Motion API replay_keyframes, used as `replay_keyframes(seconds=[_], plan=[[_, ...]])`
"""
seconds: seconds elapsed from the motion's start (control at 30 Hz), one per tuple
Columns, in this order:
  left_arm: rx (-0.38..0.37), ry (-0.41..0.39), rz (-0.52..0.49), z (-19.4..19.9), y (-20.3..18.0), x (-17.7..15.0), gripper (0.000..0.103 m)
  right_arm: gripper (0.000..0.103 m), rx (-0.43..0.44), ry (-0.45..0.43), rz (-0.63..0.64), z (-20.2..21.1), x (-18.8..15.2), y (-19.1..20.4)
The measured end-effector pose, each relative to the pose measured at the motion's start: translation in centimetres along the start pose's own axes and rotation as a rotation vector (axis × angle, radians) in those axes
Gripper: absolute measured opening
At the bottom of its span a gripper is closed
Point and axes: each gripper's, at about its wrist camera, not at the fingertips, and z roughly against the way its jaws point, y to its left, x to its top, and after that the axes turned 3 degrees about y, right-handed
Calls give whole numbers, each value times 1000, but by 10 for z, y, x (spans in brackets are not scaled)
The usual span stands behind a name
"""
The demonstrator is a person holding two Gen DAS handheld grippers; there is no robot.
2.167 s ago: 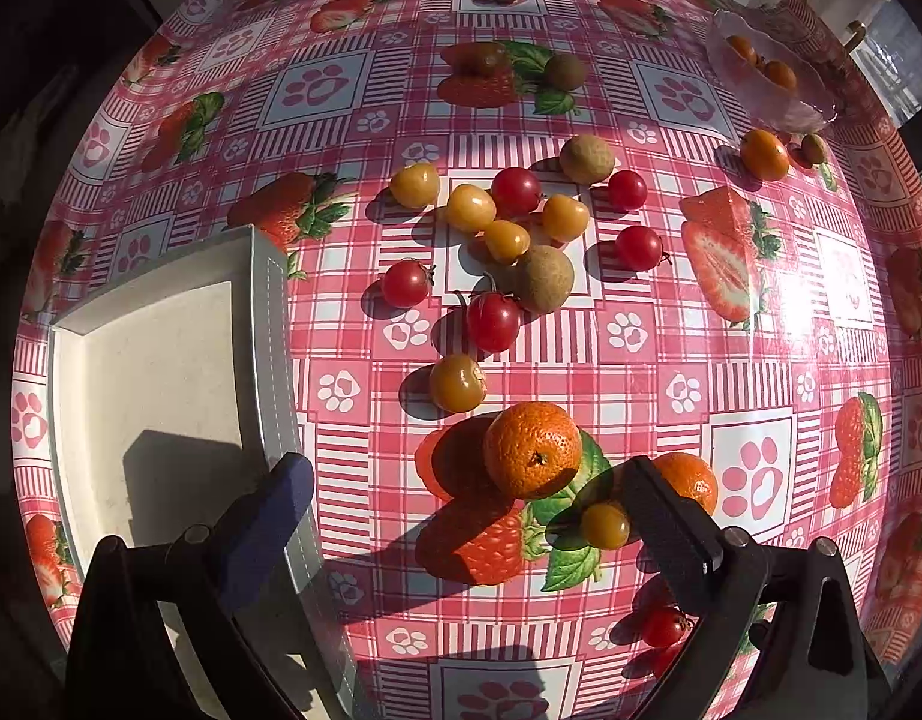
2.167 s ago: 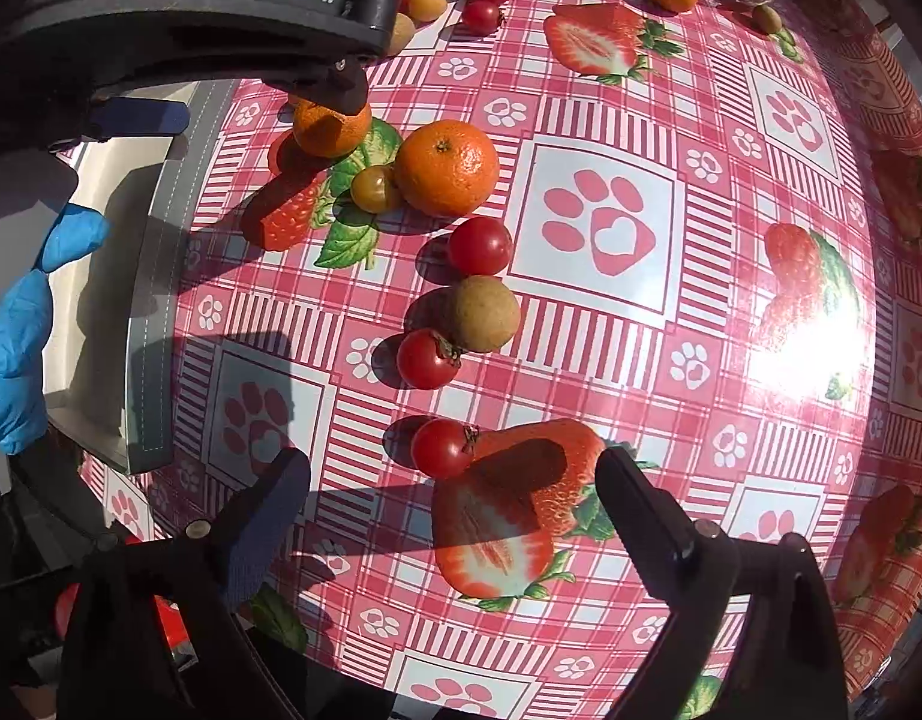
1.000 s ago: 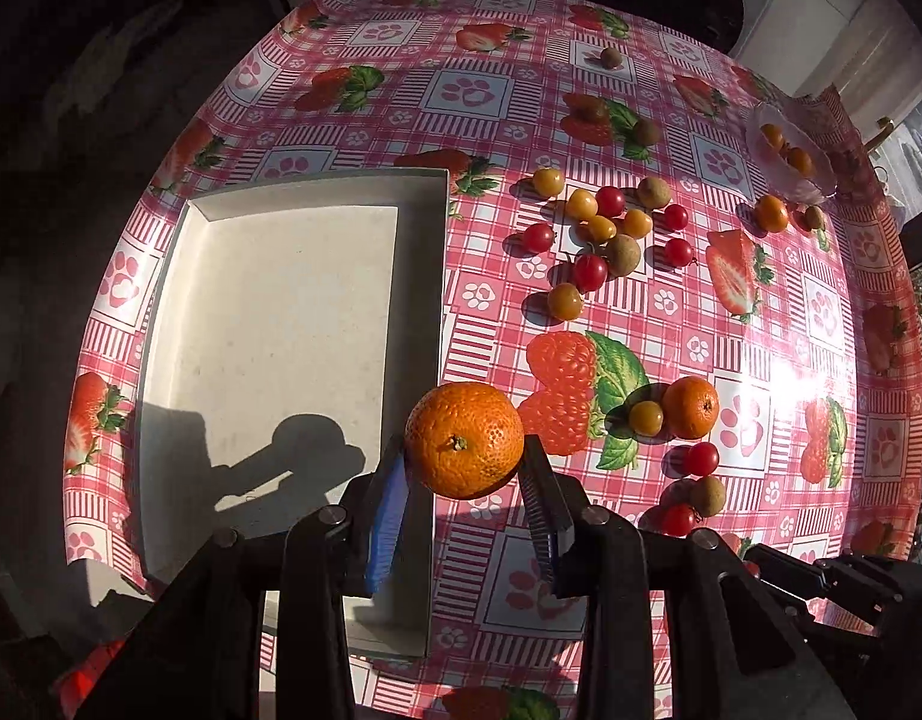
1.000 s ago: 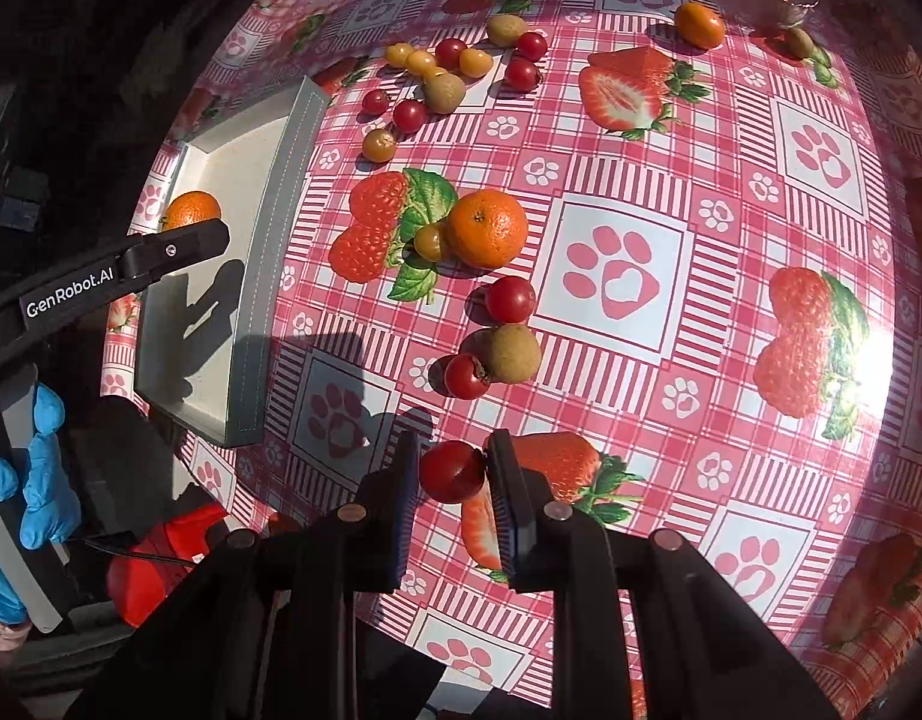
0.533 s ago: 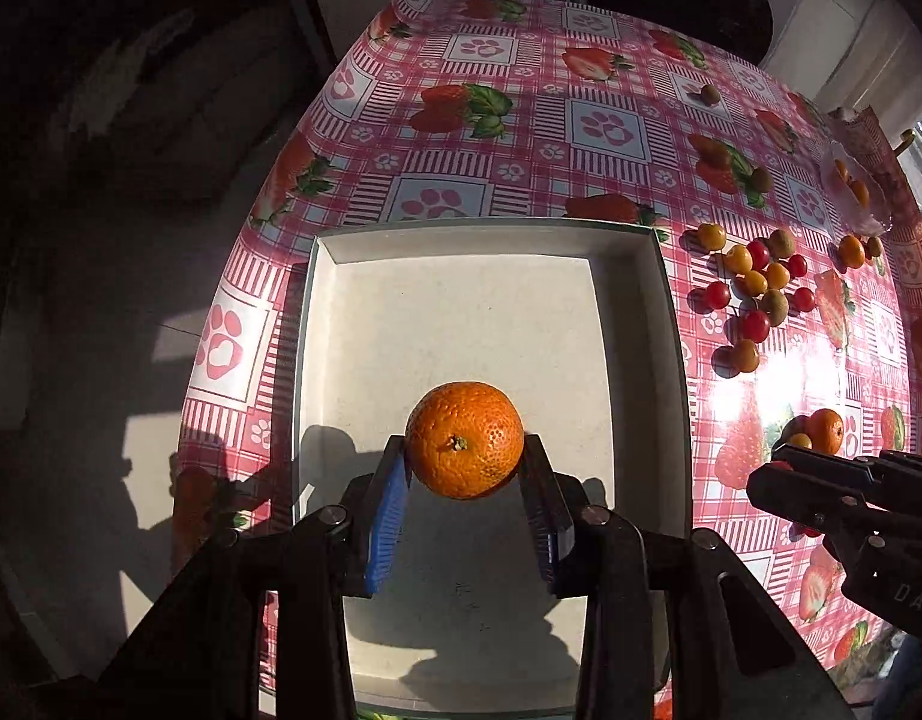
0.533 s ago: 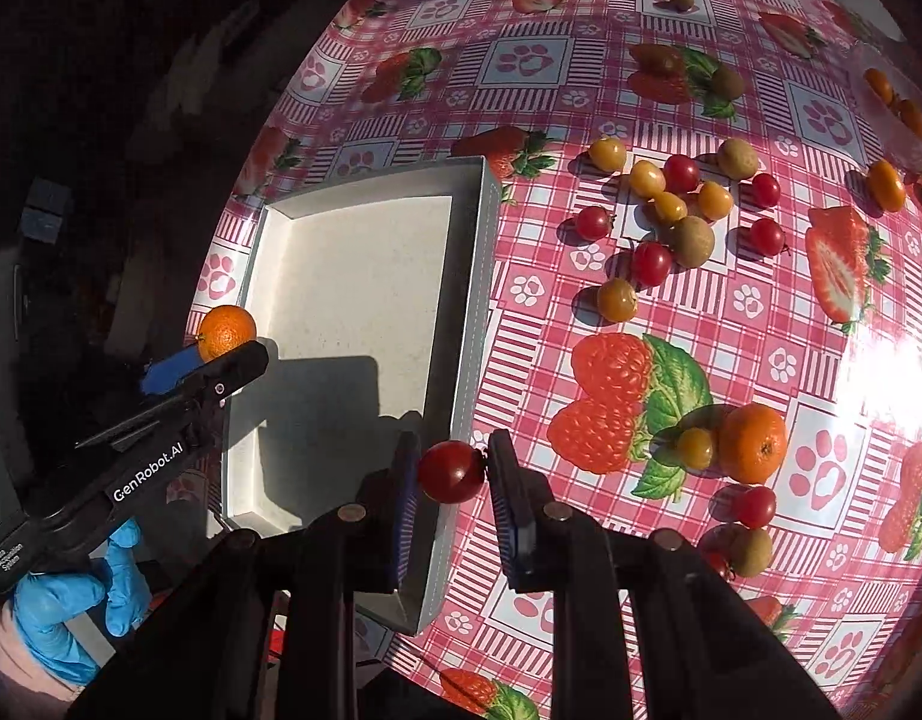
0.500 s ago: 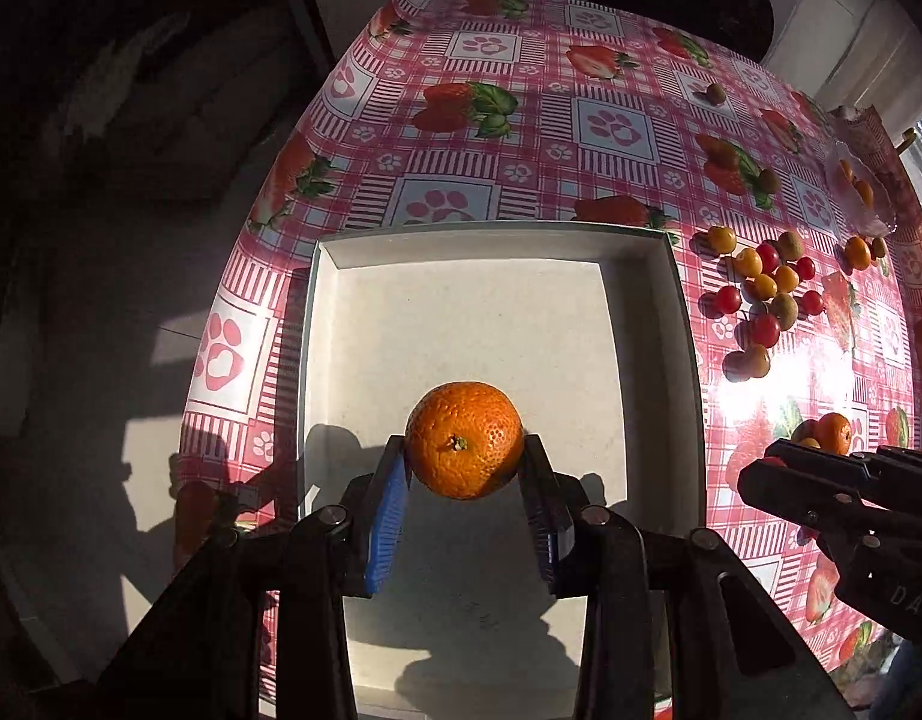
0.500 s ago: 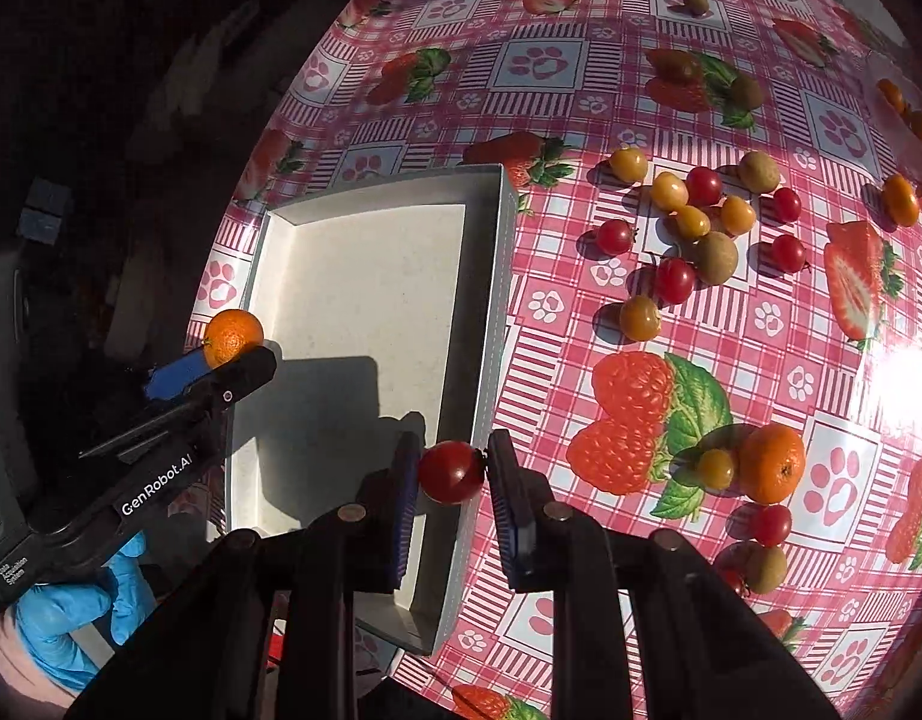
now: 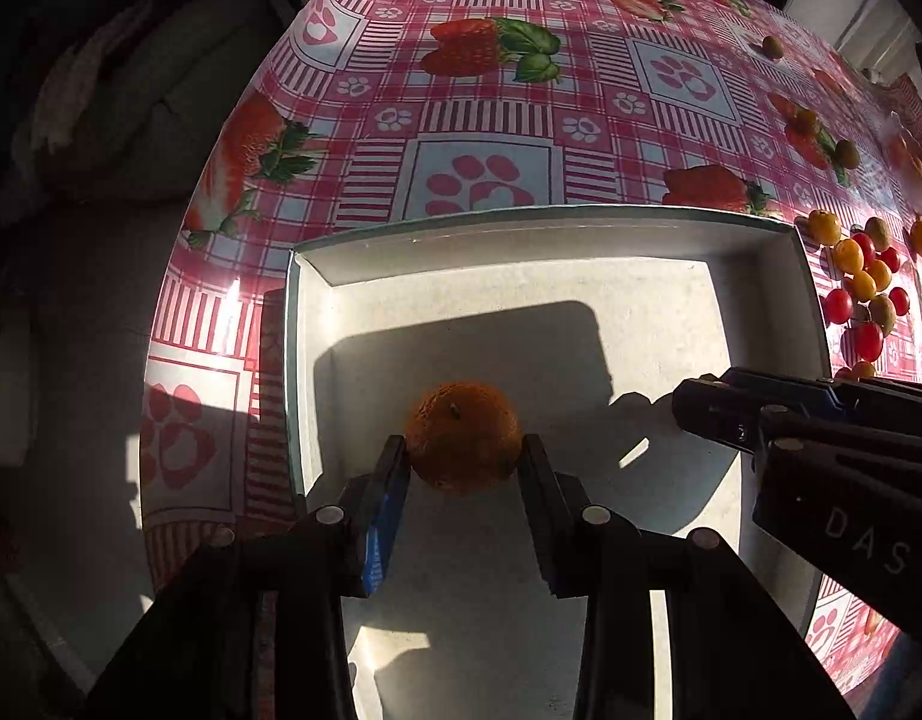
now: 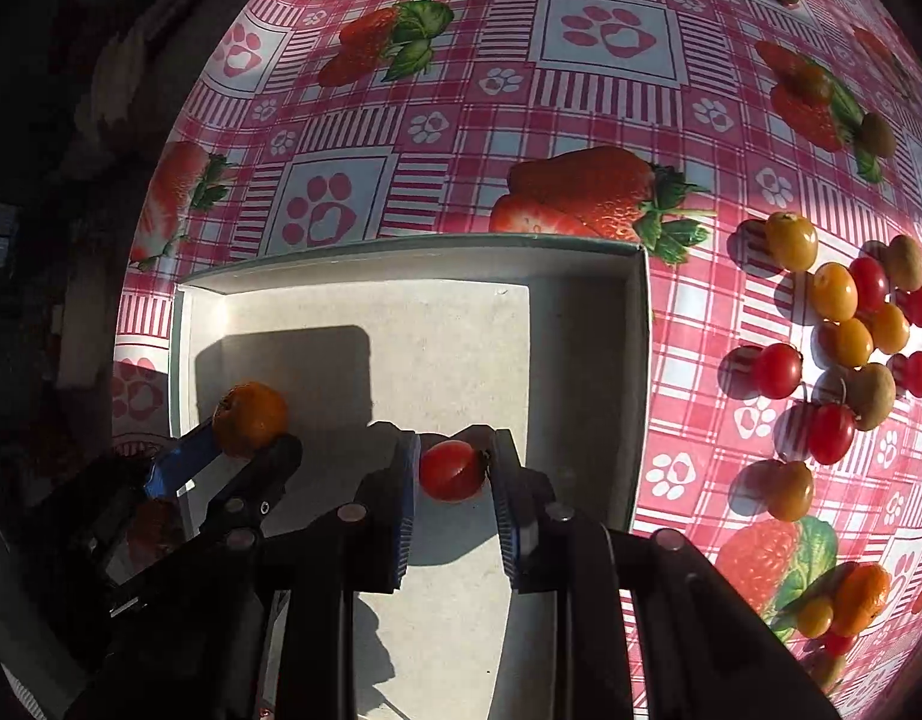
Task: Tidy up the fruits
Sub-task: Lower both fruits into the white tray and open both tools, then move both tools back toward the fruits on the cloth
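My left gripper [image 9: 463, 451] is shut on an orange mandarin [image 9: 461, 438], held in shadow low over the white tray [image 9: 520, 234], near its left wall. My right gripper [image 10: 452, 471] is shut on a red cherry tomato [image 10: 449, 474], also over the tray [image 10: 401, 255], toward its near right part. In the right wrist view the left gripper [image 10: 254, 429] with the mandarin [image 10: 251, 411] sits at the tray's left edge. In the left wrist view the right gripper [image 9: 697, 411] reaches in from the right. I cannot tell whether either fruit touches the tray floor.
Several loose cherry tomatoes, yellow fruits and kiwis [image 10: 844, 336] lie on the strawberry-print tablecloth [image 10: 604, 30] right of the tray. Another mandarin [image 10: 862, 600] rests at the lower right. The table edge drops off into darkness on the left.
Both grippers have carried their fruits leftward from over the tablecloth to above the tray and lower down. The tray now fills both views, and the mandarin has passed into shadow.
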Motion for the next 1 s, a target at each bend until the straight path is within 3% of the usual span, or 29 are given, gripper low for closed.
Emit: replay_keyframes(seconds=[0.1,0.13,0.17,0.2,0.3,0.63,0.83,1.0], plan=[[10,0,-16,-4,-1,-1,52,28,-23,-4,25,0,1,5],[2,-1,-16,-4,-1,-2,66,29,-27,2,31,-1,1,7],[-5,-5,-15,-4,0,-2,82,35,-23,3,30,0,1,7],[-5,-18,-12,-1,2,-2,85,49,-21,5,25,0,1,7],[9,-31,-32,5,0,-1,85,77,0,6,4,3,1,8],[11,-34,-53,38,-7,-9,85,89,11,-54,-15,58,-22,3],[16,-5,-84,46,-32,-55,85,89,-37,-69,-28,85,-77,-35],[0,20,-92,56,-57,-87,85,89,-70,-10,-69,86,-119,-69]])
